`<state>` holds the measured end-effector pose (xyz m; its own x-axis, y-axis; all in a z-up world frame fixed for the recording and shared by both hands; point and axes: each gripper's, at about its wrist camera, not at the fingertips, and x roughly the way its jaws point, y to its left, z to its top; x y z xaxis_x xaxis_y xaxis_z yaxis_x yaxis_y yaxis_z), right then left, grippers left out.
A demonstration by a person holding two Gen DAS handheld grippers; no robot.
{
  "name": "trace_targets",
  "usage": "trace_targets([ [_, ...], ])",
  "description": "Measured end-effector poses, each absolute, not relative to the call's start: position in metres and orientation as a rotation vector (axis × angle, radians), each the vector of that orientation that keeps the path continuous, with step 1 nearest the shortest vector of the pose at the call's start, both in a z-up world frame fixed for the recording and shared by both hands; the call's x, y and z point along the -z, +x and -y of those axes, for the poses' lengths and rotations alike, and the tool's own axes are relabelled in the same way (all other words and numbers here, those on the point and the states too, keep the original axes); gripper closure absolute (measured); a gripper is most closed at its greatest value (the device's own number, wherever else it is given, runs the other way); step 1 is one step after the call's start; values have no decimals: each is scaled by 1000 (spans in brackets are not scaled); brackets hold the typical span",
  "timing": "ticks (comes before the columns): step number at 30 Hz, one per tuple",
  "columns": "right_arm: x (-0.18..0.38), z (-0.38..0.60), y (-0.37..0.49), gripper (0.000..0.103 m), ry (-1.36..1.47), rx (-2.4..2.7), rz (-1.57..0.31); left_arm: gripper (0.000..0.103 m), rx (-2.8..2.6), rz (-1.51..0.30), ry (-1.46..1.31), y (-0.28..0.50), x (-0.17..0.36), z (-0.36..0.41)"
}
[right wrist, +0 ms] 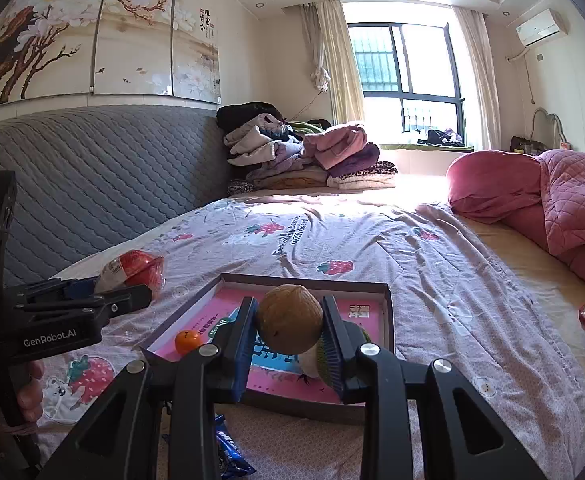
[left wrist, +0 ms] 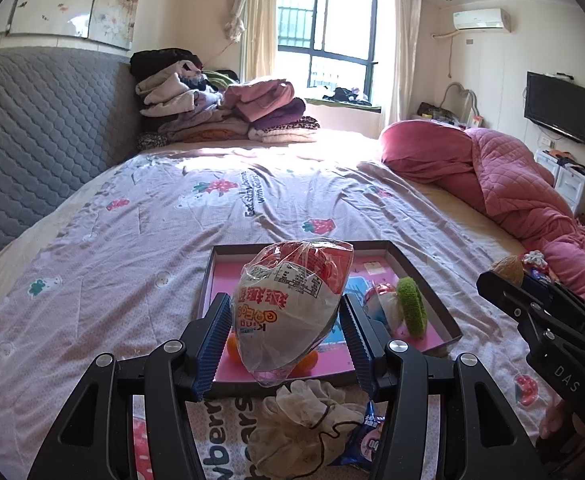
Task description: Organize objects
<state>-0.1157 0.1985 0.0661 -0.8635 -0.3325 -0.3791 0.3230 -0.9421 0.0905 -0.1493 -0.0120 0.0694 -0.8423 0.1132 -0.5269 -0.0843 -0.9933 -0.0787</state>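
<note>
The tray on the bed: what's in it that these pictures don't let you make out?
- Left wrist view: the wrapped egg in the left jaws covers the middle of the tray; only slivers of an orange thing show under it.
- Right wrist view: the walnut and right jaws hide most of the green scrunchie.
- Tray print: partly covered, unreadable.

Pink tray [left wrist: 420, 280] floor with a blue print, dark brown rim. In the tray: orange fruit [right wrist: 187, 342], green fuzzy ring [left wrist: 412, 307]. Red-and-white egg [left wrist: 292, 304] in clear wrap, orange lettering. Brown nut [right wrist: 288, 319]. Lilac sheet [left wrist: 152, 216] under the tray, strawberry and bear print. Black claws, blue ribbed pads [left wrist: 212, 344]. Beyond the tray: grey quilted headboard [left wrist: 40, 128], pink quilt [left wrist: 512, 184].
</note>
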Motion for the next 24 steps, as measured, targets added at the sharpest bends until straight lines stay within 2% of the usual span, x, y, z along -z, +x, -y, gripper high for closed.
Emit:
trace_targets([
  [24,-48,-209,-148,71,667,2759,11,46,-2834,54,-923,-194,-33,-34],
])
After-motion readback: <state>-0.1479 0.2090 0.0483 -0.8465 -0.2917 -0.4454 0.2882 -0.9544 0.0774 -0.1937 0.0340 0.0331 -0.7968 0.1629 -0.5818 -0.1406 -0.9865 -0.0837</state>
